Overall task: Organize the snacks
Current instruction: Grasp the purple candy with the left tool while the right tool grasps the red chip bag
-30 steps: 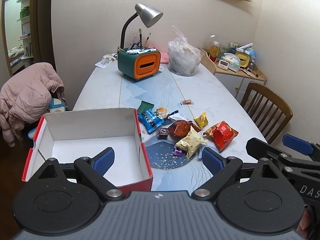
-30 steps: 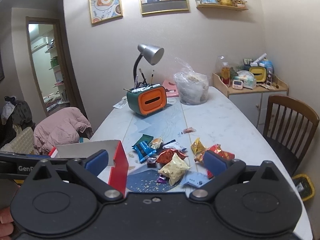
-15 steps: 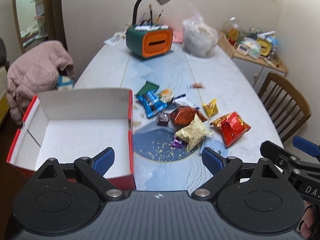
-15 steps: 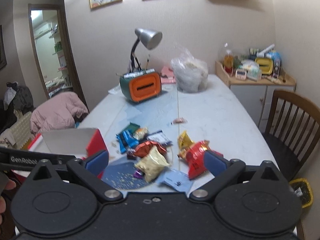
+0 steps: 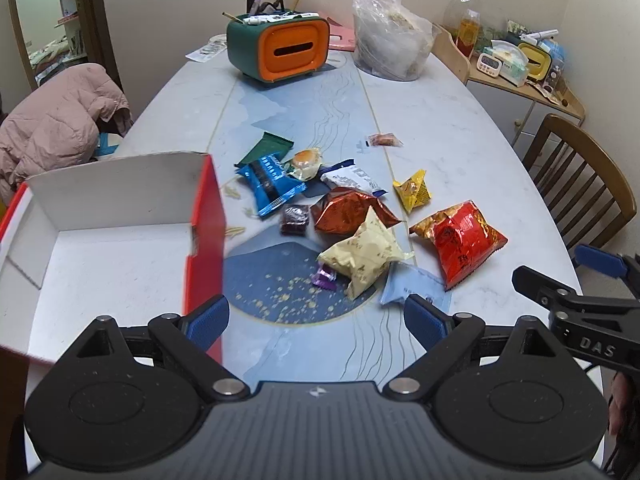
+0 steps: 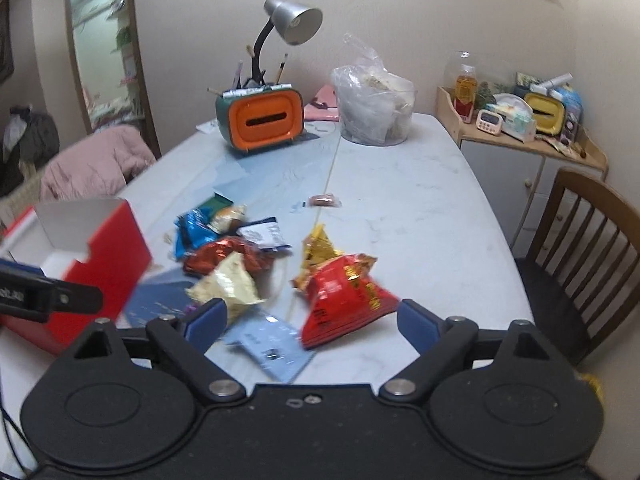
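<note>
Snacks (image 5: 356, 224) heaped ahead of both tongs, now nearer | left tongs (image 5: 316, 318) wide, empty | right tongs (image 6: 310, 318) closing (nothing gripped), red bag (image 6: 344, 300) just ahead | box (image 5: 100, 240) left, unfilled

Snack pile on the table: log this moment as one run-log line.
snack pile: loose on table | box: empty | left gripper: open, holds nothing | right gripper: closing toward red bag, no grip yet
</note>
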`<state>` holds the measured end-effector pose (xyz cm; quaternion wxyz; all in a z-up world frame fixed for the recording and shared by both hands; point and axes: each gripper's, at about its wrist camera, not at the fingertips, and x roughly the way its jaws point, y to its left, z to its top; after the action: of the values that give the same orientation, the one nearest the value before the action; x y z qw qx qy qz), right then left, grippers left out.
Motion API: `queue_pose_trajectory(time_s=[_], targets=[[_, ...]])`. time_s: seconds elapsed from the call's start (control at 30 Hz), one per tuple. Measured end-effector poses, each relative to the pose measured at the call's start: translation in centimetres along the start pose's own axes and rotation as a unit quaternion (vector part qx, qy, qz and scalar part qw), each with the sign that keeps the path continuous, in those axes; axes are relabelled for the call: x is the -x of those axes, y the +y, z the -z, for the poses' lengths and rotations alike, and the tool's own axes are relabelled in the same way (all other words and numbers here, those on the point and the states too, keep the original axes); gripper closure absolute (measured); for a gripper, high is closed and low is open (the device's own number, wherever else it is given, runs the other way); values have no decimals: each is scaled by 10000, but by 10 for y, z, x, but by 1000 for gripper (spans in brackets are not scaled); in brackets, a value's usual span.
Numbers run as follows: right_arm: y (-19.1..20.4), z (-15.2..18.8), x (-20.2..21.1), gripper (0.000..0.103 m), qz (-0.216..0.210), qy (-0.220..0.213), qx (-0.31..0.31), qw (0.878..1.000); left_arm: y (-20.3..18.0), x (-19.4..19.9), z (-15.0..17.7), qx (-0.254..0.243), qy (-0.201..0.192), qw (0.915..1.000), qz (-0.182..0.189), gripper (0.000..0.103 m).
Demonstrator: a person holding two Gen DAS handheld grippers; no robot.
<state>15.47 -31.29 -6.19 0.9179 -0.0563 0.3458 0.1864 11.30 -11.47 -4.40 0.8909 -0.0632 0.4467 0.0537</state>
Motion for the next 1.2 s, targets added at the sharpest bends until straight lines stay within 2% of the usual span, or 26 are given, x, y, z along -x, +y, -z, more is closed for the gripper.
queue_pose_trajectory(time_s=[0.13, 0.43, 0.57, 0.67, 0.9, 1.07, 1.2], targets=[[-14, -6, -28, 11, -31, 129, 280, 9995, -5, -15, -5, -60, 18, 10000, -47, 8], [-28, -13, -93, 13, -114, 553, 682, 9961, -7, -55, -11, -246, 207, 9985, -447, 9], [-28, -13, -117, 16, -156, 726, 841, 9937, -8, -75, -14, -289, 399, 9950, -873, 11], [-27, -14, -129, 17, -219, 804, 918, 9923, -8, -90, -16, -362, 538, 9931, -980, 13], [-27, -13, -148, 19, -255, 971, 1032, 9896, -15, -125, -15, -590, 721, 9898, -1077, 14], [-26, -14, -153, 21, -345, 973, 1097, 9886, -13, -145, -17, -554, 906, 9895, -982, 15], [-27, -15, -156, 25, -397, 1001, 1104, 9880, -14, -154, -18, -557, 961, 9904, -828, 19]])
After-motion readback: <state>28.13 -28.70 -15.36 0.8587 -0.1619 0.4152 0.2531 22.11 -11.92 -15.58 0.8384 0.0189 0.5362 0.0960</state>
